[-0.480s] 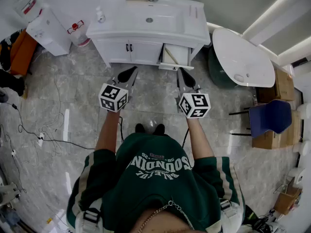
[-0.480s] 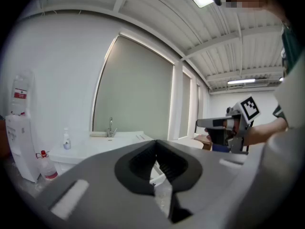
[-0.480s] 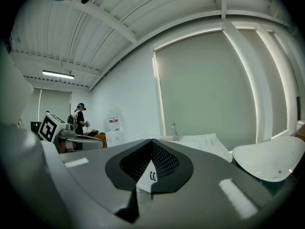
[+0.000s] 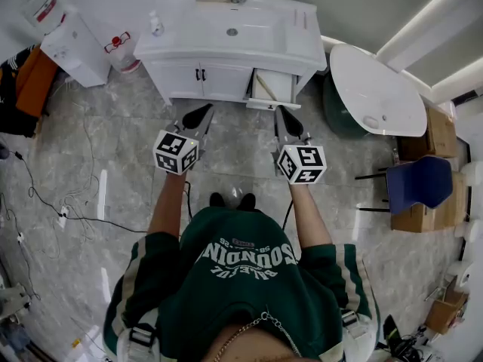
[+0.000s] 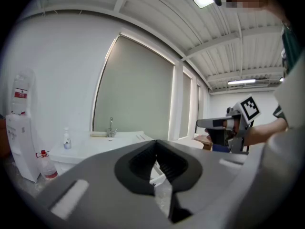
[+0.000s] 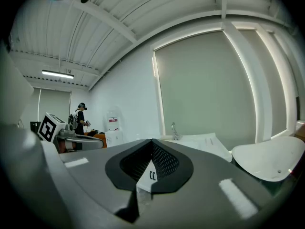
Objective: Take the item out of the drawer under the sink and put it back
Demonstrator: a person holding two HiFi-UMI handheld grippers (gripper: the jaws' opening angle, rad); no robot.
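A white sink cabinet [image 4: 226, 29] stands ahead of me on the grey tiled floor. Its right-hand drawer [image 4: 270, 89] is pulled out, with a thin pale item lying slantwise inside; I cannot tell what it is. Both grippers hang in the air short of the cabinet, apart from it. The left gripper [image 4: 205, 110] [image 5: 155, 141] points at the double doors [image 4: 201, 75], shut and empty. The right gripper [image 4: 280, 110] [image 6: 151, 140] points at the drawer, also shut and empty. Each gripper shows in the other's view: the right gripper [image 5: 224, 124] and the left gripper [image 6: 71, 140].
A water dispenser [image 4: 72, 44] and a red-capped bottle [image 4: 121, 47] stand left of the cabinet. A soap bottle [image 4: 155, 25] sits on the counter. A round white table [image 4: 377, 89], a blue chair [image 4: 419, 181] and cardboard boxes [image 4: 441, 130] are at the right. Cables [image 4: 45, 202] trail at the left.
A dark shape at the left edge of the head view has drawn back out of sight. Both grippers have stayed where they were.
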